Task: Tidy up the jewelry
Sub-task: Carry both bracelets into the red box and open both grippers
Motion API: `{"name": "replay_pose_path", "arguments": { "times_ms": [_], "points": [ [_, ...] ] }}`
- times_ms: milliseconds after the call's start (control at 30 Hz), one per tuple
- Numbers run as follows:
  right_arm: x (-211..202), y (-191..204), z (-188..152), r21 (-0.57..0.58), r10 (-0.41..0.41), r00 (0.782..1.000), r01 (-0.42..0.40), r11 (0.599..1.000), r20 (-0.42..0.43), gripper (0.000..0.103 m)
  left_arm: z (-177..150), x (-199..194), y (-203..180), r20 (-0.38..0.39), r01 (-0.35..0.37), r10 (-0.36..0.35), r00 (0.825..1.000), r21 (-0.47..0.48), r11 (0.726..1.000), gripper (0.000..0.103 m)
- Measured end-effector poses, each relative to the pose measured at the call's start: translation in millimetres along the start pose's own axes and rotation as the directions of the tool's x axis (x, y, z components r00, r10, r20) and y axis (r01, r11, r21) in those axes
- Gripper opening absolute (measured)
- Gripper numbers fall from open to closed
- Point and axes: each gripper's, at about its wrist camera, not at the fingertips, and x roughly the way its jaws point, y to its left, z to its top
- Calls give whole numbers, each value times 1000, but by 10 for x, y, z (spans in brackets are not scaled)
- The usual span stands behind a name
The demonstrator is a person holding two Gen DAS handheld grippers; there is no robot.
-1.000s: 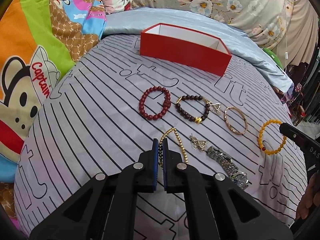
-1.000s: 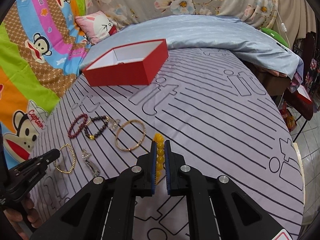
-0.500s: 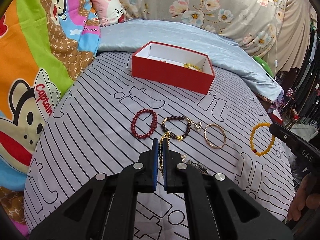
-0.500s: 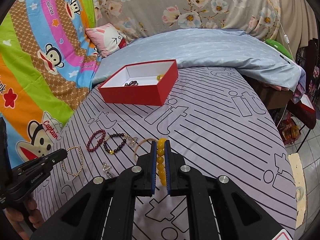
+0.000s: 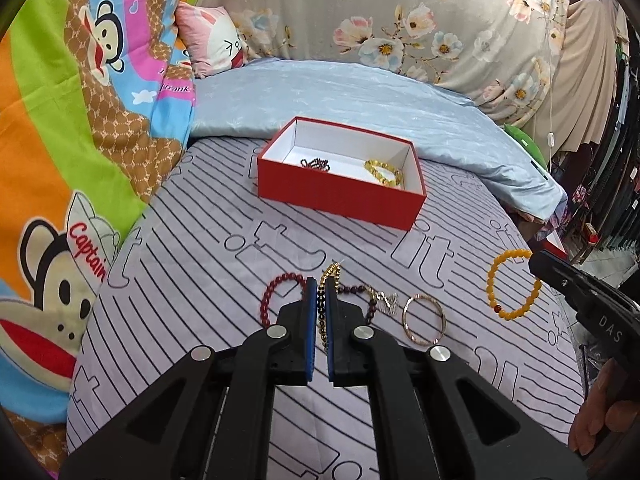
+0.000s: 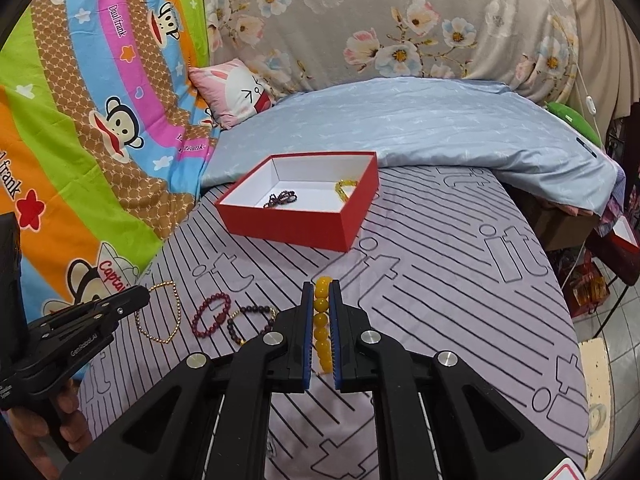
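My left gripper [image 5: 320, 284] is shut on a thin gold bead chain [image 5: 332, 270], whose loop [image 6: 158, 316] hangs from it above the striped bedsheet [image 5: 200, 280]. Between the pads of my right gripper [image 6: 321, 286], also shut, sits a yellow bead bracelet [image 6: 322, 320]; its ring [image 5: 514, 284] dangles in the left wrist view. An open red box [image 5: 340, 200] with a white inside stands farther back, holding a dark bracelet [image 5: 316, 164] and a yellow one [image 5: 382, 172]. On the sheet lie a red bead bracelet [image 5: 276, 292], a dark bead bracelet [image 5: 372, 300] and a rose-gold bangle [image 5: 423, 320].
A blue quilt [image 6: 400, 128] lies folded behind the box. A cartoon monkey blanket [image 5: 60, 140] rises on the left with a pink pillow [image 6: 240, 88]. The bed's right edge [image 6: 576, 320] drops to a tiled floor with clutter. A hand [image 6: 36, 440] grips each handle.
Both grippers have risen, lifting the gold chain and the yellow bracelet off the sheet. The inside of the box has come into view. The silver watch has dropped out of sight.
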Motion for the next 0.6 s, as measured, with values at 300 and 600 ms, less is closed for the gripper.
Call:
{"name": "replay_pose_path", "arguments": {
  "times_ms": [300, 600],
  "points": [
    [248, -4, 453, 0, 45, 999, -45, 999, 23, 7, 478, 164, -45, 51, -8, 6, 999, 36, 999, 4],
    [775, 7, 1045, -3, 90, 995, -90, 996, 29, 7, 1079, 580, -44, 66, 1, -4, 998, 47, 999, 4]
  ]
}}
